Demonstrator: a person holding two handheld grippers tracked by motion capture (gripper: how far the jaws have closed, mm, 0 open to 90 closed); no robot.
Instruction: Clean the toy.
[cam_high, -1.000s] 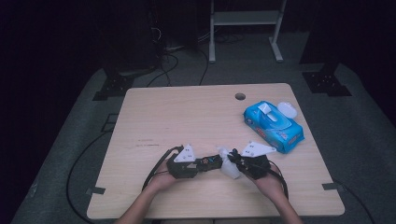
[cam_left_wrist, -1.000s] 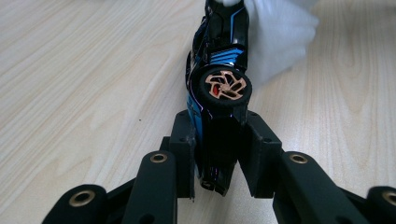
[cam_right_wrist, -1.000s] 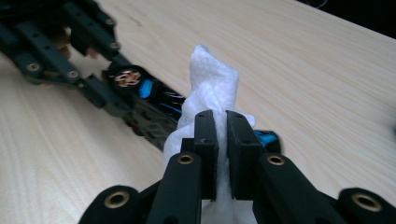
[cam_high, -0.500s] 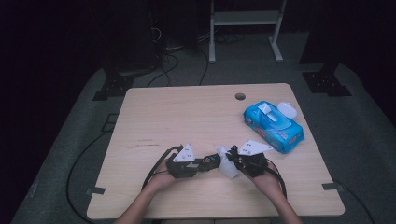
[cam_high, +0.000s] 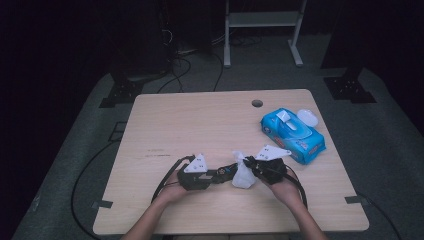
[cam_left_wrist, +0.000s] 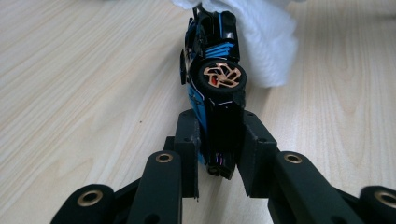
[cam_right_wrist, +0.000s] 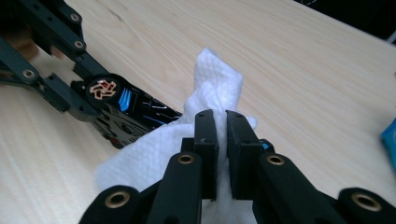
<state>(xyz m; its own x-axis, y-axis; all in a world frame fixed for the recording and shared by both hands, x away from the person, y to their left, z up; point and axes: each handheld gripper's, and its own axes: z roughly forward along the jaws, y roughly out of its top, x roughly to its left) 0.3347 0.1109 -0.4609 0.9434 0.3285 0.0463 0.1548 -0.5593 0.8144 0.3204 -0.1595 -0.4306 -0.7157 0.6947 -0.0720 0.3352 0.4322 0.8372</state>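
Left gripper view shows a black-and-blue toy car (cam_left_wrist: 212, 79) clamped on its side by the left gripper (cam_left_wrist: 218, 144), over the table (cam_left_wrist: 74, 70). Right gripper (cam_right_wrist: 222, 135) pinches a white wipe (cam_right_wrist: 217, 84) against it. Blue wipe pack (cam_high: 292, 135) lies well apart, its print unreadable.

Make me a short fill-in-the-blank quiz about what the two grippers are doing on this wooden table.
1. The left gripper is clamped on a black and blue toy ____.
2. The right gripper pinches a crumpled ____ paper wipe.
3. The blue pack of wipes lies on the light wooden table with its lid flipped ____.

Missing words: car; white; open
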